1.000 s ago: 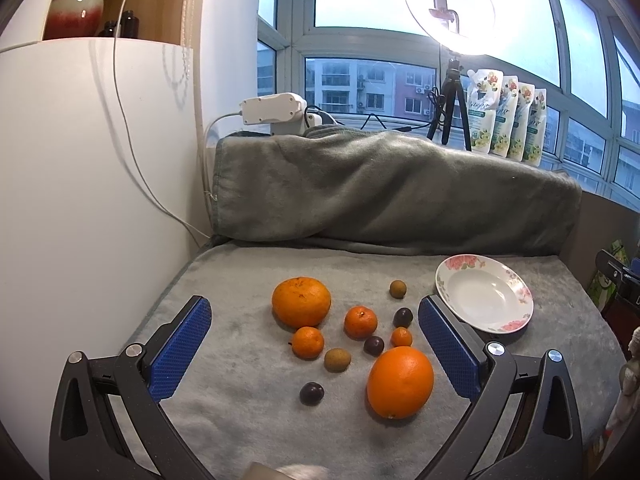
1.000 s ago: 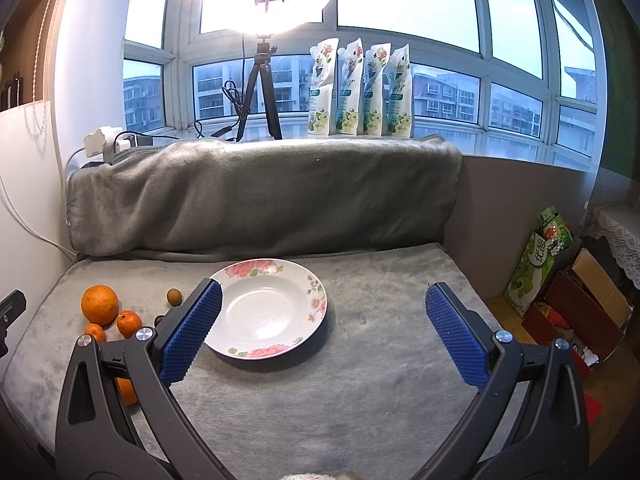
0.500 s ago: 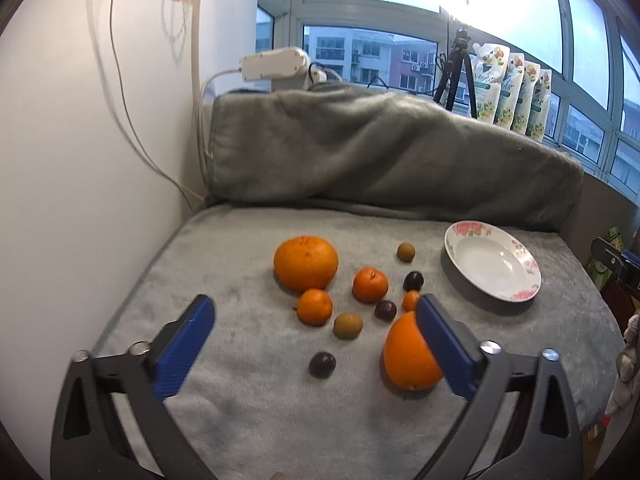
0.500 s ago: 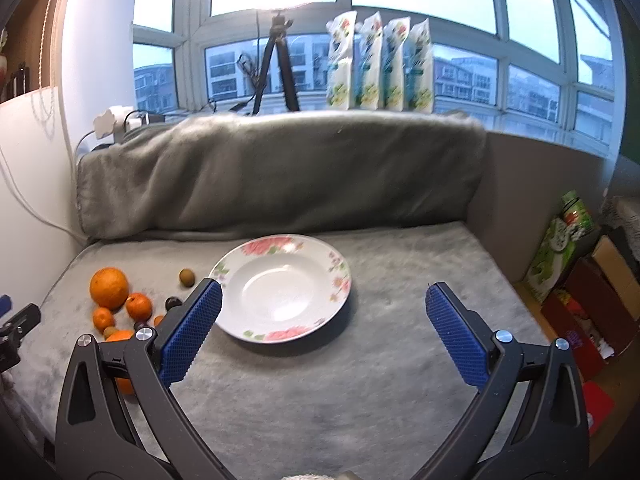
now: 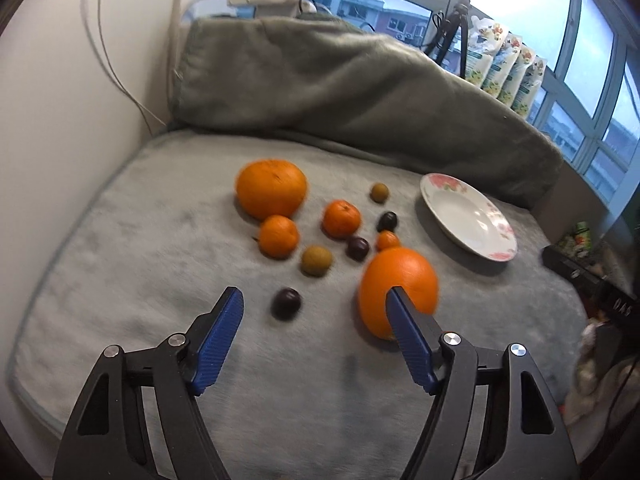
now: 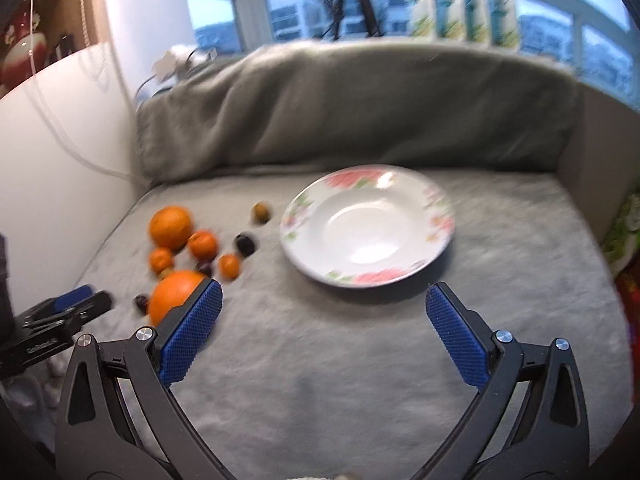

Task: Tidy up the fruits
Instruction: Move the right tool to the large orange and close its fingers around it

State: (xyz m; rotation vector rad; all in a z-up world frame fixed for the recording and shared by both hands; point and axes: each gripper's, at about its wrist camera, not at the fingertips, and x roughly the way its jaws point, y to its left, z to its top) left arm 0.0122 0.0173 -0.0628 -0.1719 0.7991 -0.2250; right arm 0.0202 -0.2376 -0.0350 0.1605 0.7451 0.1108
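Orange and nearest, the big orange (image 5: 398, 294) lies on the blanket (image 5: 120, 280) just behind my left claw's (image 5: 314, 340) spread right finger. My right claw (image 6: 322, 334), also spread and empty, faces the plate (image 6: 436, 216), farther off.

Backlit by window (image 5: 592, 52), motion blur, fisheye warp

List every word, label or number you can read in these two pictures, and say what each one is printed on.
"DAS": pale letters on the black object at the right edge of the left wrist view; the reading is uncertain.
White lettering on the body of the left gripper: too blurred to read.
Green labels on the pouches at the window: too small and blurred to read.
The plate: flower pattern only, no text.
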